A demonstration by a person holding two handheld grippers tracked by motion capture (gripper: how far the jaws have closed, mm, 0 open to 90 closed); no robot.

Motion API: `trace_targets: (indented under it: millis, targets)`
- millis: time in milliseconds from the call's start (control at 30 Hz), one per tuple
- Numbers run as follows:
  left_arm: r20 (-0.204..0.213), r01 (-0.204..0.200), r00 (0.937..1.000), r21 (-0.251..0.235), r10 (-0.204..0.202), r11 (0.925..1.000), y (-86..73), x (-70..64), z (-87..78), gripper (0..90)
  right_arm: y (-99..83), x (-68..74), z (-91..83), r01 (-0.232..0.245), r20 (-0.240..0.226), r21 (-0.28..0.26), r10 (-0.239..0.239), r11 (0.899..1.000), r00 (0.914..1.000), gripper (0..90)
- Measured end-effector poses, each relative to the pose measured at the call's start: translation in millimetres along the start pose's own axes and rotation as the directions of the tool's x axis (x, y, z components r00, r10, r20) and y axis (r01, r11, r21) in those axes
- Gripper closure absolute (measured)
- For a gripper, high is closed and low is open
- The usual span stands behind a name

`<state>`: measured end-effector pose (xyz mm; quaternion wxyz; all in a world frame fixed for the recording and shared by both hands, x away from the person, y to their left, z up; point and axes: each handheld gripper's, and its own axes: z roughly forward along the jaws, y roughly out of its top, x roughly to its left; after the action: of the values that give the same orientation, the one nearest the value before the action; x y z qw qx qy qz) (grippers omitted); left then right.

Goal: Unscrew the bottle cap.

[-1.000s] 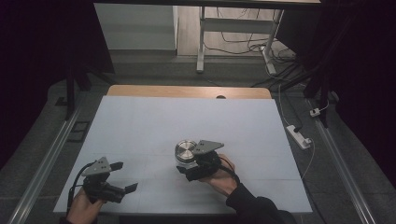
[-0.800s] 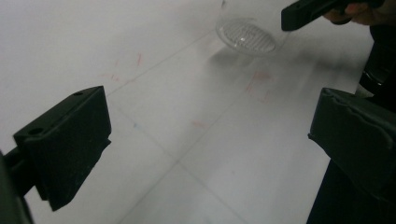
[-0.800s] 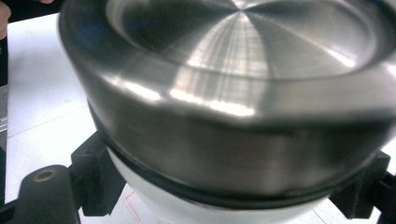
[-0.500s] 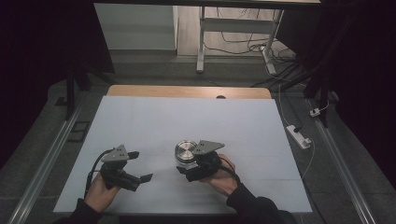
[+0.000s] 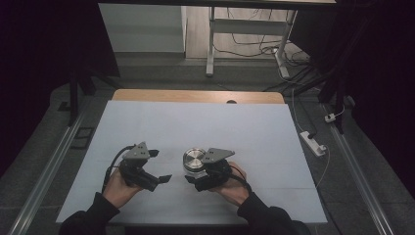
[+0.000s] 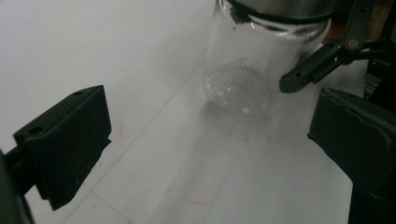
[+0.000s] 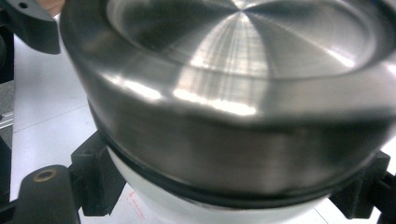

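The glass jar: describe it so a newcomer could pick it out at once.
On the white table sheet, look near the front edge, between the person's two hands. There the right tool grips a short clear glass jar around its body. Its brushed round metal lid is the sheet's one shiny thing.

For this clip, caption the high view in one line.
Right gripper clamps a metal-lidded glass jar; open left gripper beside it.
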<state>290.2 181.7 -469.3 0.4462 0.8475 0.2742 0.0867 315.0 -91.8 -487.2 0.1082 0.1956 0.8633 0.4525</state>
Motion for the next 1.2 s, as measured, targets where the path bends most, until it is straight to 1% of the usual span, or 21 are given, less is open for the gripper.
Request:
trace_targets:
  millis: [67, 100, 233, 333, 400, 433, 500, 600, 667, 800, 833, 867, 933, 967, 1000, 1033, 1067, 1100, 1200]
  targets:
    - [0.005, -0.004, 1.0, -0.001, 0.004, 1.0, 2.3, 0.8, 1.1, 0.0, -0.1, 0.1, -0.2, 0.001, -0.003, -0.001, -0.001, 1.0, 1.0, 14.5]
    - [0.021, -0.018, 0.9996, -0.005, 0.018, 0.9998, 7.0, 2.5, 2.9, 0.0, -0.1, 0.2, -0.3, 0.003, -0.004, -0.001, -0.003, 1.0, 1.0, 14.5]
    - [0.042, -0.051, 0.9978, -0.007, 0.052, 0.9987, 16.7, 5.6, 6.0, 0.0, 0.0, 0.2, -1.0, 0.008, -0.01, -0.003, -0.008, 1.0, 0.9999, 14.5]
    - [0.063, -0.063, 0.9959, -0.011, 0.064, 0.9979, 24.2, 8.7, 9.8, 0.0, 0.2, 0.0, -1.7, 0.008, -0.014, -0.007, -0.008, 1.0, 0.9999, 14.5]
    - [0.068, -0.069, 0.9952, -0.013, 0.07, 0.9975, 26.8, 9.6, 11.3, 0.0, 0.2, -0.4, -2.1, 0.007, -0.015, -0.007, -0.007, 1.0, 0.9999, 14.5]
    - [0.085, -0.08, 0.993, -0.016, 0.081, 0.9966, 31.8, 11.0, 14.8, 0.0, 0.2, -0.5, -2.3, 0.007, -0.015, -0.006, -0.007, 1.0, 0.9999, 14.5]
    - [0.107, -0.099, 0.9891, -0.021, 0.101, 0.9948, 36.6, 11.5, 17.9, 0.0, 0.0, -0.9, -2.5, 0.008, -0.019, -0.006, -0.008, 1.0, 0.9998, 14.5]
    - [0.163, -0.141, 0.976, -0.026, 0.144, 0.9896, 42.0, 11.3, 23.3, 0.0, -0.5, -1.2, -2.6, 0.017, -0.031, -0.005, -0.017, 1.0, 0.9994, 14.5]
    - [0.19, -0.156, 0.9688, -0.03, 0.159, 0.9872, 44.4, 10.1, 27.2, 0.0, -0.8, -1.0, -2.4, 0.024, -0.04, -0.006, -0.024, 1.0, 0.9989, 14.5]
    - [0.239, -0.187, 0.9519, -0.043, 0.192, 0.9815, 46.4, 6.0, 32.9, 0.0, -1.5, 0.3, -1.4, 0.039, -0.074, -0.006, -0.04, 0.999, 0.9965, 14.5]
    - [0.251, -0.198, 0.9465, -0.047, 0.203, 0.9791, 46.5, 5.3, 33.5, 0.0, -1.6, 0.8, -1.3, 0.042, -0.085, -0.006, -0.043, 0.999, 0.9955, 14.5]
    - [0.27, -0.206, 0.9392, -0.052, 0.212, 0.9772, 46.3, 4.5, 34.2, 0.0, -1.6, 1.3, -1.2, 0.048, -0.097, -0.005, -0.048, 0.999, 0.9941, 14.5]
    - [0.315, -0.227, 0.9195, -0.063, 0.236, 0.9717, 45.3, 2.8, 35.5, 0.7, -1.8, 2.6, -0.9, 0.061, -0.125, -0.008, -0.061, 0.998, 0.9903, 14.5]
    - [0.331, -0.238, 0.9106, -0.069, 0.247, 0.9688, 44.7, 1.7, 36.4, 1.4, -1.7, 3.3, -0.7, 0.068, -0.14, -0.009, -0.069, 0.998, 0.9878, 14.5]
    - [0.346, -0.243, 0.9037, -0.073, 0.253, 0.9674, 44.3, 0.6, 37.5, 1.5, -1.7, 4.7, -0.5, 0.072, -0.158, -0.011, -0.073, 0.997, 0.9847, 14.5]
    - [0.359, -0.247, 0.8974, -0.075, 0.257, 0.9662, 44.1, -0.1, 38.6, 1.5, -1.6, 5.9, -0.5, 0.082, -0.171, -0.011, -0.082, 0.997, 0.9819, 14.5]
    - [0.367, -0.25, 0.8927, -0.08, 0.261, 0.9651, 44.0, -1.0, 39.4, 1.7, -1.5, 7.3, -0.3, 0.088, -0.185, -0.012, -0.089, 0.996, 0.9787, 14.5]
    - [0.373, -0.252, 0.8893, -0.083, 0.264, 0.9642, 43.9, -1.9, 40.0, 2.0, -1.3, 8.7, -0.3, 0.096, -0.198, -0.009, -0.096, 0.995, 0.9754, 14.5]
    - [0.399, -0.266, 0.873, -0.091, 0.28, 0.9595, 43.6, -4.5, 40.7, 4.5, -1.8, 12.8, 0.6, 0.129, -0.237, -0.005, -0.126, 0.992, 0.9633, 14.5]
